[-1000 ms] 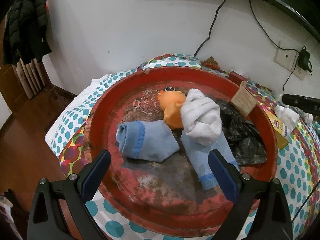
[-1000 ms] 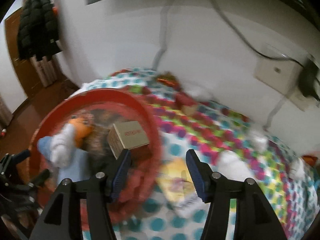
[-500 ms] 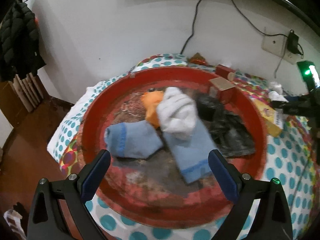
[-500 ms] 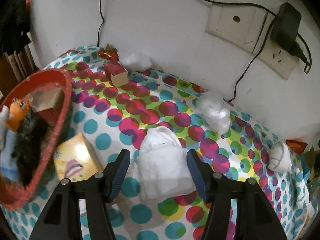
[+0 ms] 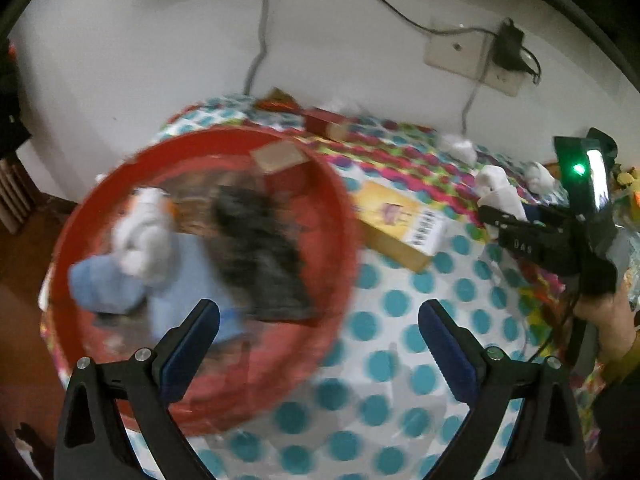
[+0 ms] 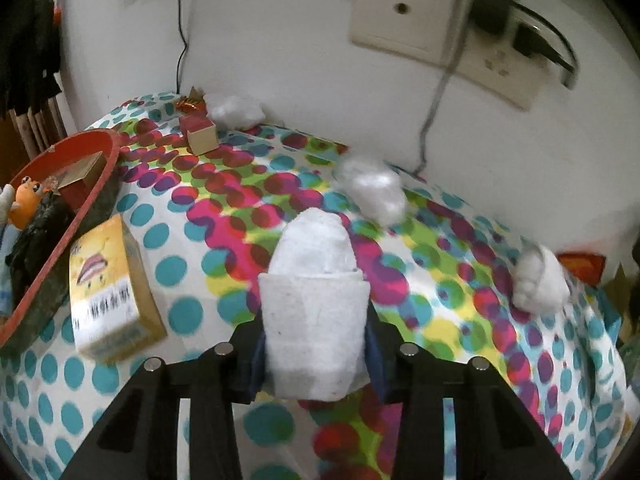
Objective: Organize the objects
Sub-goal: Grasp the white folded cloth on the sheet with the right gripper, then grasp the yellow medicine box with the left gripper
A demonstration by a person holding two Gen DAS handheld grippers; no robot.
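Note:
My right gripper [image 6: 316, 344] is shut on a folded white sock [image 6: 314, 296], its jaws pressed on the sock's sides just above the dotted tablecloth. It also shows in the left wrist view [image 5: 500, 200] at the far right. My left gripper [image 5: 320, 332] is open and empty, over the right rim of the round red tray [image 5: 344, 216]. The tray holds blue socks [image 5: 108, 284], a white sock [image 5: 146, 236], a black bag [image 5: 260, 248], a cardboard box [image 5: 280, 156] and an orange toy [image 6: 26, 200].
A yellow box [image 6: 110, 292] lies just right of the tray. A small red box [image 6: 198, 134], white cotton wads [image 6: 372, 190] and a rolled white sock [image 6: 540, 280] lie on the tablecloth [image 6: 224, 200]. The wall with sockets and cables stands right behind.
My right gripper has moved onto the white sock and shut on it. My left gripper has swung right, from over the tray's middle to its right rim.

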